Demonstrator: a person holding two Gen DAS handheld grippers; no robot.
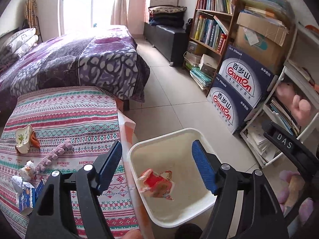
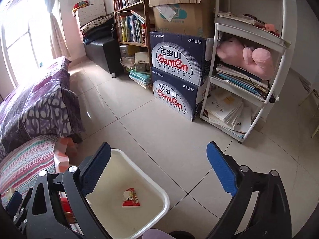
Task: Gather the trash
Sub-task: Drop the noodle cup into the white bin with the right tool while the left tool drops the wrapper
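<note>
A white trash bin (image 1: pixel 159 137) stands on the tiled floor beside the low table with the patterned cloth (image 1: pixel 65 115). My left gripper (image 1: pixel 157 147) hovers over the bin, open, and a crumpled red and white wrapper (image 1: pixel 156 185) lies below and between its blue pads, touching neither. My right gripper (image 2: pixel 158 147) is wide open above the bin's (image 2: pixel 165 199) right rim with nothing in it. A red snack wrapper (image 2: pixel 130 198) rests on the bin's bottom. On the table lie a crumpled frog-print wrapper (image 1: pixel 25 139), a white tissue wad (image 1: pixel 29 171) and a blue and white carton (image 1: pixel 28 199).
A pink knitted piece (image 1: pixel 53 155) lies on the cloth. A bed with a purple cover (image 1: pixel 79 63) stands behind the table. Stacked water boxes (image 2: pixel 175 73), a bookshelf (image 2: pixel 131 23) and a white rack with papers and a pink plush (image 2: pixel 245 59) line the far side of the floor.
</note>
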